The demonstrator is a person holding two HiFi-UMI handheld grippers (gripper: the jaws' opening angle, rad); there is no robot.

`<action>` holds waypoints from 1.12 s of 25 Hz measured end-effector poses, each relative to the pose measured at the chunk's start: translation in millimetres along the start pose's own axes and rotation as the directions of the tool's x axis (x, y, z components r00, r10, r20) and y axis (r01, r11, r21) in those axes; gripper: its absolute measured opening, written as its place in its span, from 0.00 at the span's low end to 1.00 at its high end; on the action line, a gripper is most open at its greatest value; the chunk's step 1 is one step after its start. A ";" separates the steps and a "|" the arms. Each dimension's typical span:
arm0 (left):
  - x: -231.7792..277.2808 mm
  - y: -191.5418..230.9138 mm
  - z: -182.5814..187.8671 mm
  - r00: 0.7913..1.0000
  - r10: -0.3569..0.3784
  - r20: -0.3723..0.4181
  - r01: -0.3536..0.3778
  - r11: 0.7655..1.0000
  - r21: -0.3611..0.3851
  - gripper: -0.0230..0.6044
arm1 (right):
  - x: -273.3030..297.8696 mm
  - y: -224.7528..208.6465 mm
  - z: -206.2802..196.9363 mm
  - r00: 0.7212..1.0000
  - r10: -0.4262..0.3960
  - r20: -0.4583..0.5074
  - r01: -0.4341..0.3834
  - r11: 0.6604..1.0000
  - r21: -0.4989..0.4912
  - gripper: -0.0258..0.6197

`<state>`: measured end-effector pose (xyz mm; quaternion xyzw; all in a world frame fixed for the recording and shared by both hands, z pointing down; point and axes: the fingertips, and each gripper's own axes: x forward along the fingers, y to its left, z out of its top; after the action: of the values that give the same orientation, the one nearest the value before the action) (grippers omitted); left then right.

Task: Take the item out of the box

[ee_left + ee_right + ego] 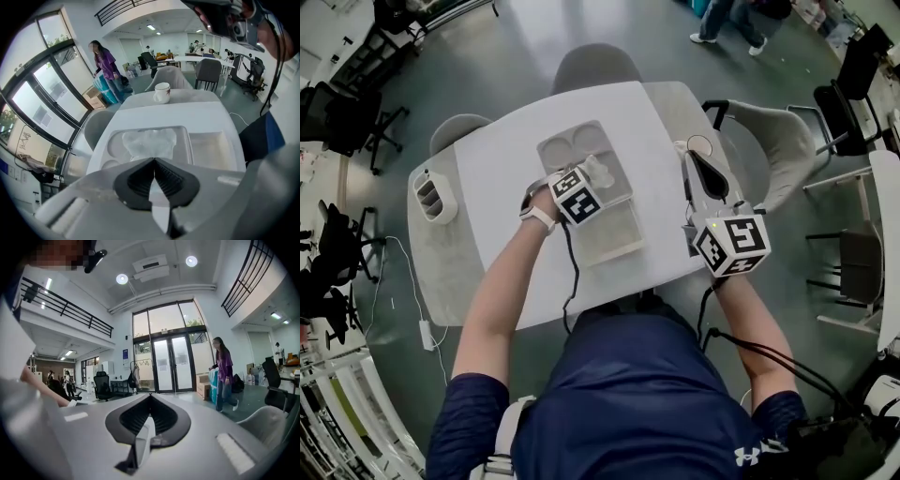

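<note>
Box (617, 236) one, bag (149, 143) one, mug (162, 92) one

- Head cam: sat above the person, faced steeply down. Took in the whole white table (487, 159), the box (614, 246), left gripper (602, 169), right gripper (692, 157), plus floor & chairs (595, 61) round the table. Mid range.
- L gripper cam: rode on left gripper, looked along its jaws, tilted down over the box. V. close to it. Mug (162, 92) sat far off, office beyond.
- R gripper cam: rode on right gripper, faced approx level, off the table, twd glass doors (171, 364). No tabletop in shot.
- Overlap: head + L cams shared box & table. L + R cams shared the person in purple (224, 373) at the room's far side.
</note>
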<state>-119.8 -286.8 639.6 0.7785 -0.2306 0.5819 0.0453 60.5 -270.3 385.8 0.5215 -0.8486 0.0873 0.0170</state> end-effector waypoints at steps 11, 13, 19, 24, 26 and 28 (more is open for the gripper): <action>31.1 -12.9 -6.7 0.995 -0.069 -0.071 0.068 0.998 -0.018 0.04 | 48.1 11.4 -11.0 0.999 0.040 -0.034 -0.039 0.999 0.032 0.04; 35.3 -13.4 -9.4 0.994 -0.069 -0.083 0.068 0.998 -0.017 0.04 | 50.3 19.4 -11.6 0.998 0.052 -0.032 -0.051 0.998 0.046 0.04; 36.5 -11.7 -10.2 0.997 -0.031 -0.065 0.030 0.999 -0.029 0.08 | 48.4 35.1 -3.9 0.996 0.085 -0.014 -0.084 0.995 0.046 0.04; 30.3 -10.9 -9.1 0.999 -0.018 -0.037 0.016 0.998 -0.066 0.21 | 45.3 34.4 -1.4 0.996 0.086 -0.007 -0.086 0.994 0.060 0.04; 24.5 -8.2 -9.9 1.000 -0.001 -0.022 -0.001 0.997 -0.077 0.22 | 45.2 34.8 -1.5 0.996 0.088 -0.007 -0.088 0.994 0.060 0.04; 11.5 -4.2 -6.6 1.000 0.023 0.010 -0.022 0.996 -0.092 0.22 | 45.2 34.9 -0.3 0.996 0.092 -0.006 -0.091 0.994 0.054 0.04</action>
<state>-121.5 -284.3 653.1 0.7763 -0.2661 0.5668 0.0733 8.9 -294.7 386.9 0.4819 -0.8688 0.1133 0.0027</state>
